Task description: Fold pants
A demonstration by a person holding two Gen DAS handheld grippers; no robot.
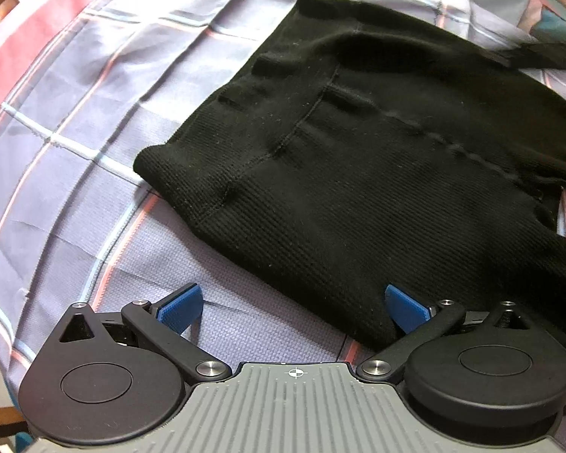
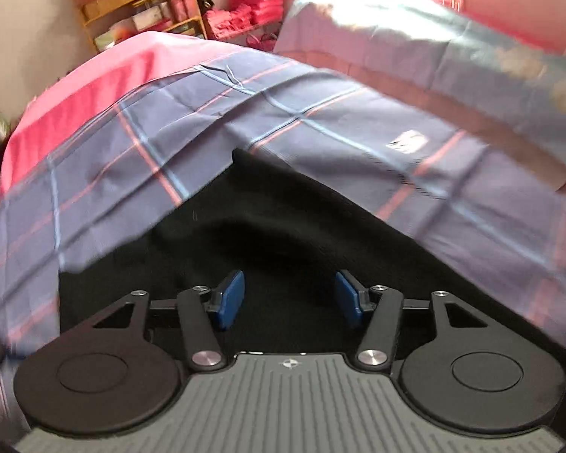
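Left gripper [image 1: 292, 307] gaping wide, gripping nothing; right gripper [image 2: 289, 299] sitting half open, empty. One pair of black ribbed-knit pants [image 1: 358, 158] lying folded mid-frame on a plaid sheet [image 1: 75, 120]. One wicker shelf [image 2: 139, 3] upper left.

one pair of black pants [image 1: 358, 173], one checked sheet [image 1: 75, 143], two tools, one wooden shelf [image 2: 139, 3].

Right tongs [image 2: 289, 298] gape above black pants [image 2: 283, 234] — plaid sheet [image 2: 320, 132] beyond.
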